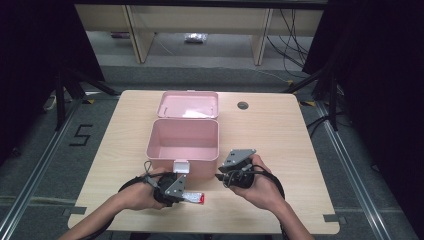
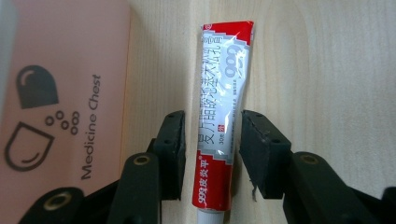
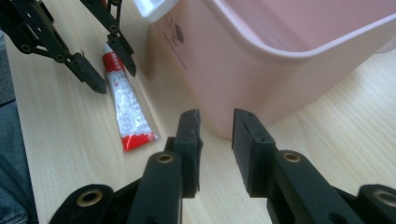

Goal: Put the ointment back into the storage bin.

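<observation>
A red and white ointment tube (image 2: 219,116) lies flat on the wooden table, just in front of the open pink medicine chest (image 1: 183,150). My left gripper (image 2: 213,116) is open, with one jaw on each side of the tube near its cap end and the pads not pressing on it. The same tube (image 3: 126,109) and the left gripper (image 3: 116,78) appear in the right gripper view. My right gripper (image 3: 217,116) is open with nothing between its pads, pointing at the chest's near right corner (image 3: 219,126). In the high view both grippers, left (image 1: 172,187) and right (image 1: 225,176), sit near the table's front.
The chest's lid (image 1: 188,104) lies folded back behind it, and a white latch (image 1: 181,166) hangs on its front wall. A round cable hole (image 1: 243,105) is at the table's back right. Bare tabletop (image 1: 280,140) stretches to the right of the chest.
</observation>
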Action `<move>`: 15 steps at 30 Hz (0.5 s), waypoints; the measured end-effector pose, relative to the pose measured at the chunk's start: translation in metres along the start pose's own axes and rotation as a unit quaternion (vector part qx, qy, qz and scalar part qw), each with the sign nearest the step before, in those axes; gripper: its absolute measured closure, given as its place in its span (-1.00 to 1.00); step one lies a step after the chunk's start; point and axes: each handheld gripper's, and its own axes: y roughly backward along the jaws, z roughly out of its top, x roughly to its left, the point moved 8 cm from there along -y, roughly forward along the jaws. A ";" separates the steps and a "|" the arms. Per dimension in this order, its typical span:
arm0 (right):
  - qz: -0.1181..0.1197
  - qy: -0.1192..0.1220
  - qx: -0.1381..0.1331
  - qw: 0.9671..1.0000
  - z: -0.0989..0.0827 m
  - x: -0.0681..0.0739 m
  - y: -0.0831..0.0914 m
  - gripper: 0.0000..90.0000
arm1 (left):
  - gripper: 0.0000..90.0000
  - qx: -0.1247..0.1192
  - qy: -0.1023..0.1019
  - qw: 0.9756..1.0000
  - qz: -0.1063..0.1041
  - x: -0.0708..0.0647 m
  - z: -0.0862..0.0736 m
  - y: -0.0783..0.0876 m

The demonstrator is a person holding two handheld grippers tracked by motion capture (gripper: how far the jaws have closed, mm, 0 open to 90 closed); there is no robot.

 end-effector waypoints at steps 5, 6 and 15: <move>0.001 0.003 -0.005 1.000 0.001 0.000 0.000 0.62 | 0.36 0.012 -0.005 1.000 -0.007 -0.002 -0.003 -0.005; 0.001 0.004 -0.006 1.000 0.001 0.000 0.000 0.62 | 0.36 0.011 -0.003 1.000 -0.009 -0.002 -0.002 -0.006; 0.001 0.004 -0.005 1.000 0.001 0.000 0.001 0.61 | 0.39 0.020 -0.007 1.000 -0.019 -0.002 -0.003 -0.008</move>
